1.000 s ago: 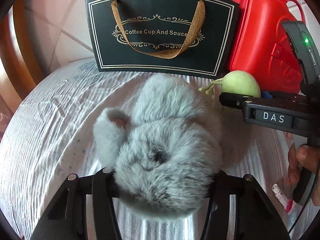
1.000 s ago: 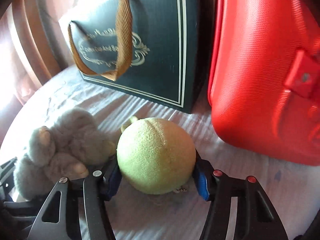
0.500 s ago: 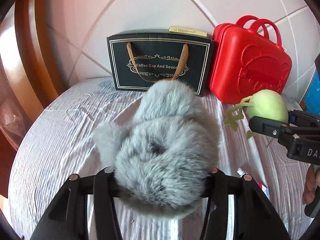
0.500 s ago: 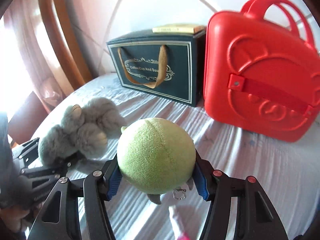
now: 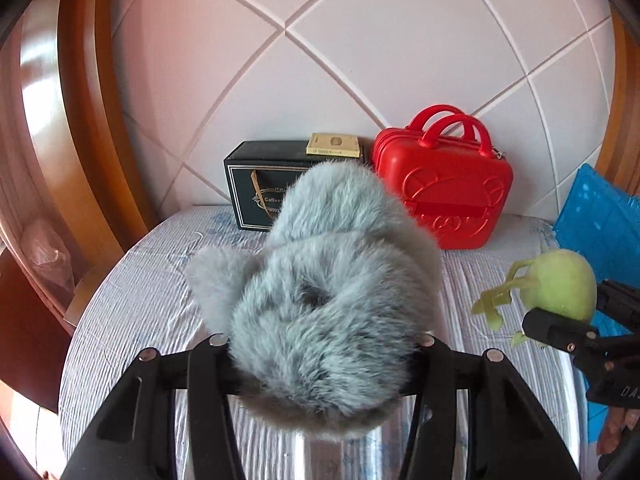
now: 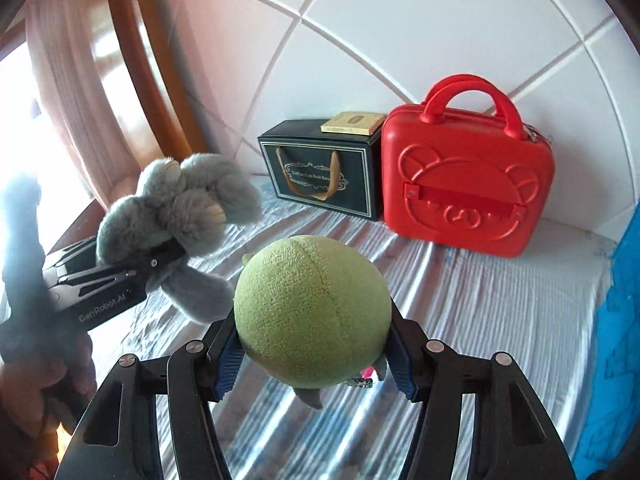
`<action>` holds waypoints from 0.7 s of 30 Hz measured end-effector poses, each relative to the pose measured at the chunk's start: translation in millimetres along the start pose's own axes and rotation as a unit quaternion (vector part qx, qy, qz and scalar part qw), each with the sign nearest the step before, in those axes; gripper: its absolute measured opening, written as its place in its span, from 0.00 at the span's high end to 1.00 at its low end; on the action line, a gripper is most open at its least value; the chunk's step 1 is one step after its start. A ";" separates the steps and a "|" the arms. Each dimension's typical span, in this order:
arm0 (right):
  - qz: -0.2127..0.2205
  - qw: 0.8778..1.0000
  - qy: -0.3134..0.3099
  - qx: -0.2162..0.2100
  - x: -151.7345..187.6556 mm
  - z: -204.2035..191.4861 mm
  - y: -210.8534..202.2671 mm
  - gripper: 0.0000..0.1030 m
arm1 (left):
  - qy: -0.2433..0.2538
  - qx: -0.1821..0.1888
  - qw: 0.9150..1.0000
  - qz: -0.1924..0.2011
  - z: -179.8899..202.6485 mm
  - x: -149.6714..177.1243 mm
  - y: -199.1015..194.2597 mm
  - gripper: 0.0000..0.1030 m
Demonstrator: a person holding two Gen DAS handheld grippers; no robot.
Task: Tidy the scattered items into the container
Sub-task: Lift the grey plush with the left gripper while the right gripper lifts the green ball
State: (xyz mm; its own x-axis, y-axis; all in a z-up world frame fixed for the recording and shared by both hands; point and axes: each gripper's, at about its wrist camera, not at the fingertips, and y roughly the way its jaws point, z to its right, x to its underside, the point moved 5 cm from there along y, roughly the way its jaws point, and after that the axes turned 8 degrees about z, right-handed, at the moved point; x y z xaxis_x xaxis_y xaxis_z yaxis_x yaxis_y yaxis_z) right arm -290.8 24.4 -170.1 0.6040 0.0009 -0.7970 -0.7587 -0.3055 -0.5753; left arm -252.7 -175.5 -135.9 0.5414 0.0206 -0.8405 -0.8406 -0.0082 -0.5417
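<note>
"GenRobot.AI" printed in pale letters on left gripper (image 6: 116, 276) body, at nine o'clock. "Coffee" legible on dark gift bag (image 5: 256, 184), twelve o'clock. "DA" partly visible on right gripper (image 5: 576, 330), three o'clock.

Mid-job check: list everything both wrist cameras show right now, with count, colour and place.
Fluffy plush toy: 1, grey, lifted off the bed in the left gripper.
Round plush ball toy: 1, green, with limbs, lifted in the right gripper.
Hard-shell mini suitcase: 1, red, bear face, standing at the headboard.
Gift bag box: 1, dark green with brown ribbon handle, left of the suitcase.
Small flat box: 1, tan, atop the gift box.
Plastic crate: 1, blue, right edge, partly in view.
Bed sheet: 1, white striped, underneath.
Left gripper: black, shut on the grey toy.
Right gripper: black with blue pads, shut on the green toy.
</note>
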 end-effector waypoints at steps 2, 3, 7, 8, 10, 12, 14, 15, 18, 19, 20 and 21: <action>0.000 1.000 0.004 0.005 0.0 -0.5 -20.4 0.41 | 0.004 0.002 1.000 0.006 8.4 -7.8 -16.3 0.54; -0.001 1.000 0.006 0.009 -0.6 0.5 -30.7 0.41 | 0.006 0.002 1.000 0.009 12.9 -11.9 -24.7 0.54; 0.007 1.000 0.010 0.012 -5.0 6.6 -68.4 0.41 | 0.013 0.003 1.000 0.020 30.3 -27.3 -55.1 0.54; 0.009 1.000 0.010 0.012 -6.2 8.4 -77.6 0.41 | 0.016 0.003 1.000 0.023 34.8 -30.9 -61.8 0.54; 0.014 1.000 0.011 0.014 -8.5 12.4 -94.5 0.41 | 0.020 0.006 0.999 0.028 44.6 -37.7 -76.9 0.54; 0.018 1.000 0.011 0.017 -10.0 16.9 -110.0 0.41 | 0.025 0.008 0.999 0.037 55.9 -46.3 -91.8 0.54; 0.023 0.999 0.013 0.019 -11.6 21.8 -125.9 0.41 | 0.029 0.012 0.998 0.046 67.3 -54.1 -104.2 0.54; 0.024 0.999 0.013 0.020 -12.3 24.5 -134.3 0.41 | 0.031 0.013 0.998 0.049 73.3 -58.1 -107.7 0.54; 0.031 0.999 0.018 0.021 -14.7 32.2 -158.9 0.41 | 0.036 0.022 0.997 0.061 93.9 -66.7 -124.9 0.54; 0.035 0.999 0.018 0.022 -16.1 34.6 -168.0 0.41 | 0.039 0.027 0.997 0.064 101.2 -68.9 -129.5 0.54; 0.040 0.999 0.017 0.023 -17.7 36.8 -177.6 0.41 | 0.042 0.030 0.996 0.067 109.6 -71.1 -133.4 0.54; 0.046 0.999 0.016 0.025 -19.4 39.8 -187.9 0.41 | 0.046 0.035 0.996 0.071 119.2 -73.3 -137.4 0.54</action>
State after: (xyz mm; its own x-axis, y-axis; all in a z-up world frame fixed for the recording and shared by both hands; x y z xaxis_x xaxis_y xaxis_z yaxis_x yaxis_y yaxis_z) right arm -169.6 119.7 -53.9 0.5381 -0.0558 -0.8410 -0.8220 -0.2554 -0.5090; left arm -179.0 -56.7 1.7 0.4135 -0.0669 -0.9080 -0.9062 0.0661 -0.4176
